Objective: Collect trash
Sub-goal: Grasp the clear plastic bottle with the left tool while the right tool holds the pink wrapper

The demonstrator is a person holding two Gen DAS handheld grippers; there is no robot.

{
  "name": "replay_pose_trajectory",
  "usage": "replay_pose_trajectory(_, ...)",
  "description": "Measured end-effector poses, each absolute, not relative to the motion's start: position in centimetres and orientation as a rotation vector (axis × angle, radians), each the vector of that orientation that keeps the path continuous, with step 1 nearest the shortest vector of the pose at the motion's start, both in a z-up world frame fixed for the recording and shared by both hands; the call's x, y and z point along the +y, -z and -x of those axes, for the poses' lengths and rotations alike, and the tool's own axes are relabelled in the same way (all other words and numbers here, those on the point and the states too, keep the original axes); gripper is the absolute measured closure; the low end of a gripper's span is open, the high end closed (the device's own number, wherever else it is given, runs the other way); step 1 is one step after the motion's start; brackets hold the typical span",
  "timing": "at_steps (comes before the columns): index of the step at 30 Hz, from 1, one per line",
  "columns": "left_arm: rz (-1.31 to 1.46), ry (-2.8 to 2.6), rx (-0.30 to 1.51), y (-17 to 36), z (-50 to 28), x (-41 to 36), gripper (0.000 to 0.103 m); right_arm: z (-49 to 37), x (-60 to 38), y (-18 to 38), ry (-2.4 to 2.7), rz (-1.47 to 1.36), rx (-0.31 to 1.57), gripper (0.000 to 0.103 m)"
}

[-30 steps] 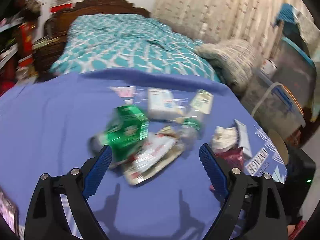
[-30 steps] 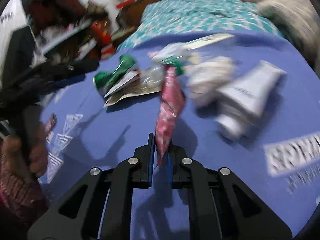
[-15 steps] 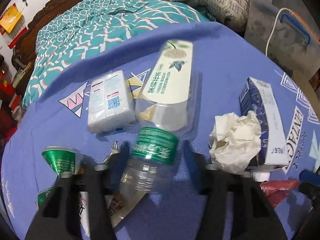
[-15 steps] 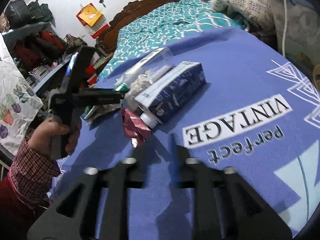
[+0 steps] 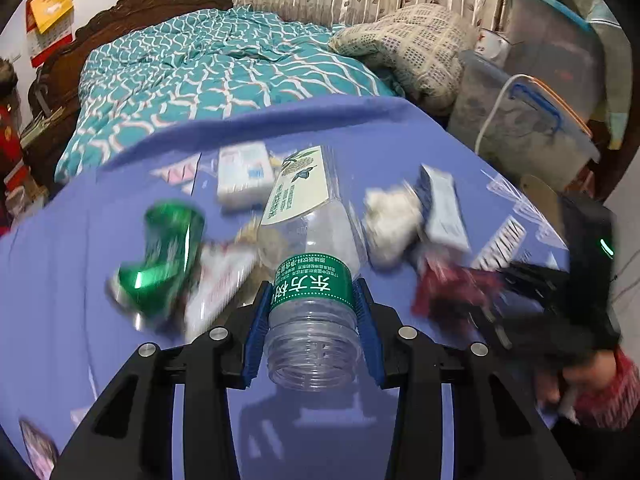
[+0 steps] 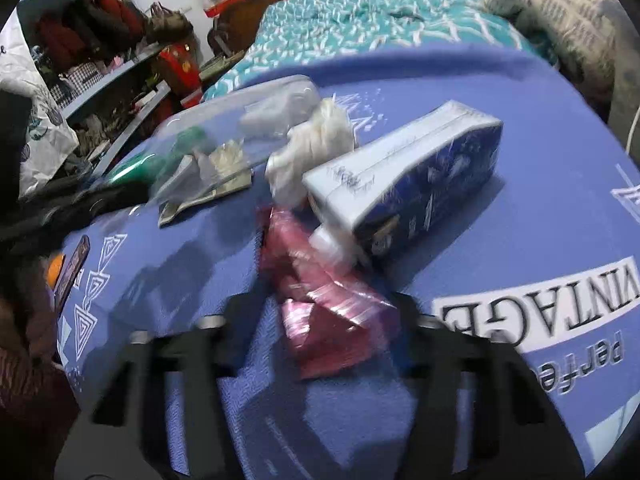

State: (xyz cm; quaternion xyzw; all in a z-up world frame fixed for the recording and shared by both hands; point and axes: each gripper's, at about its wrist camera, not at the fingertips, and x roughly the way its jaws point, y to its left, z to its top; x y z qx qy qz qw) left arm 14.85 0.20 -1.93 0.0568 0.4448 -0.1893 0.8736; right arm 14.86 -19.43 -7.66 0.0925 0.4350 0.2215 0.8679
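The left gripper (image 5: pixel 312 312), which half a second ago was sitting wide around a clear plastic bottle (image 5: pixel 310 280), is now clamping its blue pads against the bottle's green label. The bottle is pointing away from the camera, its far end lying over the litter in the middle of the blue tablecloth (image 5: pixel 80 280).

The right gripper (image 6: pixel 320 320), pressed together on a red wrapper (image 6: pixel 320 308) a second ago, is now standing open, one finger on each side of that wrapper, which is lying crumpled on the cloth at the near edge of the pile.

Much is blurring with motion. In the left view the crushed green can (image 5: pixel 160 256), left of the bottle, is smearing, and so is the flat packet (image 5: pixel 220 276) beside it. The right gripper's fingers are showing only as dark streaks, and the bottle's far end is only a pale haze.

Counted on the cloth: one bottle, one green can, one red wrapper, one crumpled white tissue (image 6: pixel 312 152), one blue and white carton (image 6: pixel 408 184) lying on its side to the right, one white tissue pack (image 5: pixel 244 176) at the far side, one flat packet. A phone (image 6: pixel 72 268) is lying at the left edge, partly cut off.
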Motion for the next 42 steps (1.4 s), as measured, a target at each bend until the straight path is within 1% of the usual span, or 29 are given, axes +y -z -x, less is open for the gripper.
replay_pose_trajectory(2,-0.107,0.409,0.943,2.5,-12.5,0.9,0.065,-14.2,-19.6,7.4,-0.454,-0.201,0.9,0.085)
replay_pose_trajectory(4,-0.076,0.424,0.968,3.5,-10.5,1.6,0.065,-13.1,-19.8,7.3,-0.457,-0.217,0.896,0.087)
replay_pose_trajectory(7,-0.052,0.439,0.998,4.9,-7.9,2.0,0.064,-11.0,-19.9,7.4,-0.469,-0.242,0.897,0.087)
replay_pose_trajectory(8,-0.063,0.431,1.003,5.2,-7.4,1.9,0.06,-10.3,-20.0,7.4,-0.466,-0.241,0.894,0.087)
replay_pose_trajectory(9,-0.073,0.423,1.003,5.4,-7.2,1.8,0.034,-9.8,-20.4,7.5,-0.464,-0.248,0.89,0.084)
replay_pose_trajectory(10,-0.083,0.407,0.996,5.5,-7.1,1.7,0.023,-9.5,-20.6,7.4,-0.461,-0.261,0.884,0.084)
replay_pose_trajectory(11,-0.088,0.395,0.974,5.3,-7.1,1.6,0.011,-9.3,-20.9,7.4,-0.463,-0.274,0.885,0.079)
replay_pose_trajectory(12,-0.09,0.393,0.962,5.0,-7.3,1.4,0.011,-9.2,-21.0,7.4,-0.464,-0.286,0.89,0.052)
replay_pose_trajectory(14,-0.084,0.405,0.951,4.3,-8.2,0.9,0.011,-8.8,-21.5,7.3,-0.44,-0.303,0.863,0.009)
replay_pose_trajectory(16,-0.084,0.406,0.947,3.8,-9.5,0.1,0.011,-8.6,-21.6,6.6,-0.43,-0.288,0.824,0.011)
replay_pose_trajectory(18,-0.09,0.423,0.953,3.7,-10.8,-1.3,0.011,-8.5,-21.3,6.7,-0.418,-0.248,0.831,0.019)
replay_pose_trajectory(19,-0.099,0.426,0.959,3.7,-11.3,-1.9,0.011,-8.6,-21.2,6.9,-0.41,-0.238,0.84,0.02)
replay_pose_trajectory(20,-0.116,0.433,0.964,3.9,-11.7,-2.8,0.011,-8.7,-21.1,7.1,-0.408,-0.234,0.854,0.023)
replay_pose_trajectory(22,-0.19,0.407,0.961,4.7,-12.2,-4.3,0.011,-9.0,-20.8,7.8,-0.408,-0.232,0.884,0.034)
replay_pose_trajectory(23,-0.23,0.383,0.964,5.3,-12.5,-4.9,0.012,-9.2,-20.8,8.1,-0.411,-0.237,0.902,0.044)
replay_pose_trajectory(24,-0.244,0.377,0.972,5.9,-12.5,-5.1,0.017,-9.1,-20.8,8.1,-0.409,-0.235,0.897,0.064)
replay_pose_trajectory(25,-0.243,0.381,0.99,6.6,-12.7,-5.1,0.023,-9.2,-20.8,8.4,-0.43,-0.236,0.916,0.077)
replay_pose_trajectory(26,-0.235,0.382,1.007,7.1,-12.8,-4.9,0.041,-9.1,-20.8,8.5,-0.439,-0.242,0.914,0.081)
replay_pose_trajectory(27,-0.216,0.382,1.016,7.4,-12.9,-4.5,0.043,-8.8,-20.9,8.5,-0.459,-0.253,0.914,0.09)
replay_pose_trajectory(32,-0.129,0.351,0.977,6.8,-11.4,-1.7,0.044,-7.3,-21.4,7.3,-0.535,-0.306,0.846,0.091)
replay_pose_trajectory(37,-0.044,0.32,0.89,3.8,-9.0,0.9,0.044,-6.8,-23.7,6.9,-0.577,-0.45,0.812,0.092)
replay_pose_trajectory(42,-0.084,0.374,0.825,0.7,-8.2,-1.2,0.043,-6.4,-27.8,5.6,-0.543,-0.551,0.735,0.092)
